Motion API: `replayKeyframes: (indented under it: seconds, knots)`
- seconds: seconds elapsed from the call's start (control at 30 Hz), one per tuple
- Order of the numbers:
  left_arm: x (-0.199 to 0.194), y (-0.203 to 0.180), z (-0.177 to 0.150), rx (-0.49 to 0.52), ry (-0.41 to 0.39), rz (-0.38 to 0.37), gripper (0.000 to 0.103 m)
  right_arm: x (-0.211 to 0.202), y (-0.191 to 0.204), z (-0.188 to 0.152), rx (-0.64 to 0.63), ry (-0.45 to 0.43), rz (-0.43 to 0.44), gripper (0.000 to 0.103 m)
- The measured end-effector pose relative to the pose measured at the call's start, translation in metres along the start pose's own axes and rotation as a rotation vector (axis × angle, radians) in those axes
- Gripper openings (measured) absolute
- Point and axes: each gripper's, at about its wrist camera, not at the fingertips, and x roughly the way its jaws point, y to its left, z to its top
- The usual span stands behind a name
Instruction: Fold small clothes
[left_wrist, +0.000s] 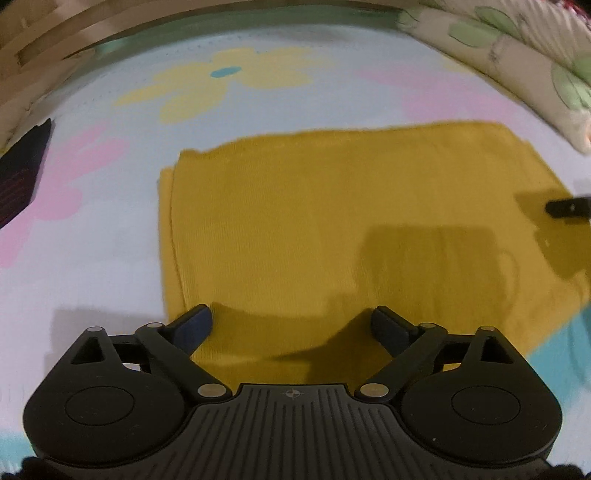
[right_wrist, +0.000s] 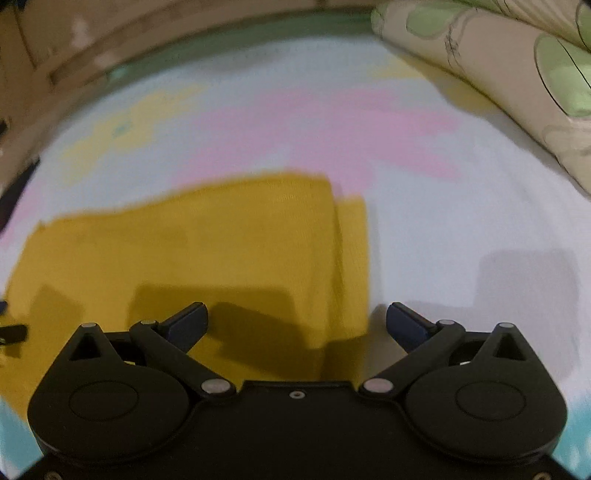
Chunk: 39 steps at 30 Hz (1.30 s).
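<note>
Floral bedsheet (left_wrist: 92, 229) — mustard garment (left_wrist: 332, 221) folded flat.

A flower-print sheet (left_wrist: 92, 258) in pale blue, pink and yellow covers the bed; a leaf-patterned pillow (left_wrist: 517, 55) lies at its far right, wooden panelling (left_wrist: 44, 44) beyond.

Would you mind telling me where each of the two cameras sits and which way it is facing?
Left wrist: on the left gripper, looking forward and down over the yellow cloth's left edge; its own open fingers show, and the right gripper's tip at far right.
Right wrist: on the right gripper, facing the cloth's right edge; its own open fingers show.
Shared: the yellow cloth, flowered bedsheet and pillow.
</note>
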Motion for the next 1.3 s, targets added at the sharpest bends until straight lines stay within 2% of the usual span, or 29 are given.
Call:
replayKeyframes:
  seconds: [0.17,0.3,0.47,0.6,0.87,0.9,0.93,1.0,1.03,1.13,1.3]
  knots:
    - [-0.014,-0.002,-0.022,-0.002,0.021,0.009,0.098,-0.018,-0.003,-0.020,-0.025,0.052,-0.008,0.103]
    - [-0.017,0.004,-0.027,-0.077,0.052,-0.011,0.098,-0.027,-0.003,-0.037,-0.044,0.104,-0.011,0.103]
    - [-0.017,-0.003,-0.037,-0.079,0.026,0.003,0.102,-0.037,-0.010,-0.048,0.025,0.115,0.016,0.103]
    - [-0.016,-0.002,-0.038,-0.106,0.007,0.008,0.102,-0.037,-0.009,-0.051,0.005,0.105,0.023,0.103]
    - [-0.019,-0.010,-0.031,-0.145,0.078,0.045,0.101,-0.037,-0.006,-0.051,-0.035,0.117,0.018,0.103]
    - [-0.019,-0.010,-0.028,-0.151,0.095,0.051,0.101,-0.037,-0.007,-0.050,-0.034,0.120,0.021,0.103]
    - [-0.019,-0.010,-0.024,-0.163,0.109,0.059,0.095,-0.037,-0.008,-0.050,-0.032,0.123,0.025,0.103]
    - [-0.025,-0.010,-0.019,-0.204,0.089,0.057,0.079,-0.038,-0.009,-0.050,-0.028,0.124,0.036,0.103]
    - [-0.030,-0.011,-0.016,-0.226,0.066,0.055,0.076,-0.038,-0.011,-0.050,-0.027,0.124,0.041,0.103]
    - [-0.044,-0.021,-0.003,-0.253,-0.004,0.047,0.076,-0.036,-0.015,-0.047,-0.028,0.123,0.064,0.103]
    - [-0.044,-0.056,0.037,-0.189,-0.034,0.056,0.076,-0.037,-0.021,-0.044,-0.034,0.134,0.111,0.103]
